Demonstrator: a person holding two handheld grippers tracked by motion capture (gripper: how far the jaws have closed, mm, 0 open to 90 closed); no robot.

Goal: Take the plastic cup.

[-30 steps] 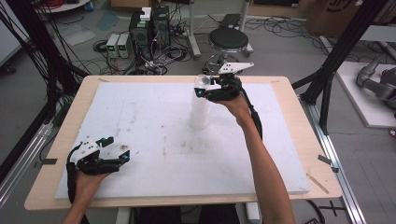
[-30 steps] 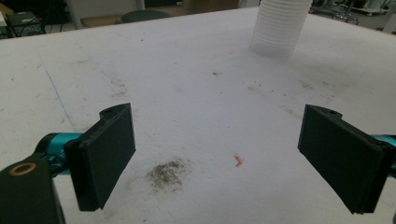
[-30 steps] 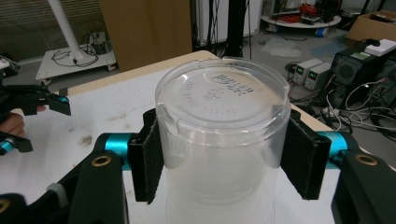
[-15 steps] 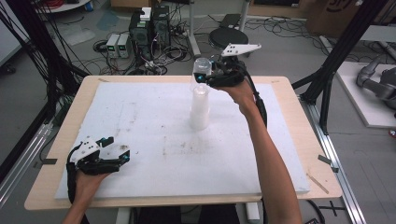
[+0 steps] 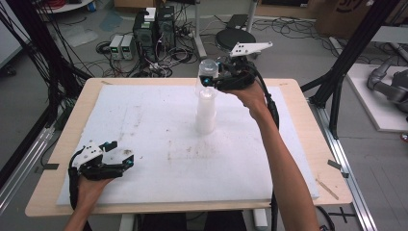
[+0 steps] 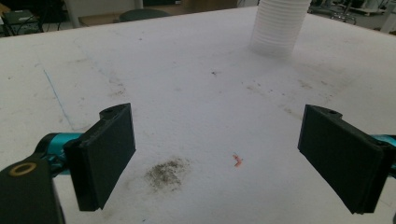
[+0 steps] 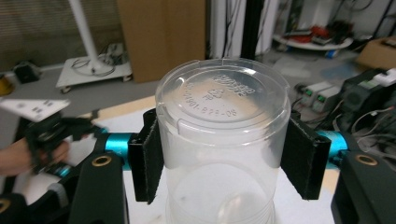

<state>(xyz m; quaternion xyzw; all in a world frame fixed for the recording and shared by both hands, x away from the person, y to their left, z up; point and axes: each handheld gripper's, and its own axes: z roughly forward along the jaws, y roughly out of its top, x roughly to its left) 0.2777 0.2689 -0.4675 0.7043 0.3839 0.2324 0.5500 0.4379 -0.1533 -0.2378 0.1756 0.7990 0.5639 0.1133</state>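
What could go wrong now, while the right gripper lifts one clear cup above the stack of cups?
1. The right gripper pinches the clear cup near its closed end; thin plastic may flex and slip out.
2. The stack of cups stands free on the white mat, while the left gripper rests open and far from it, so a bump or a sticking cup might topple it.

A wooden tabletop (image 5: 308, 144) carries a stained white foam sheet (image 5: 159, 130), and an upside-down stack of clear plastic cups (image 5: 206, 113) stands on that sheet.
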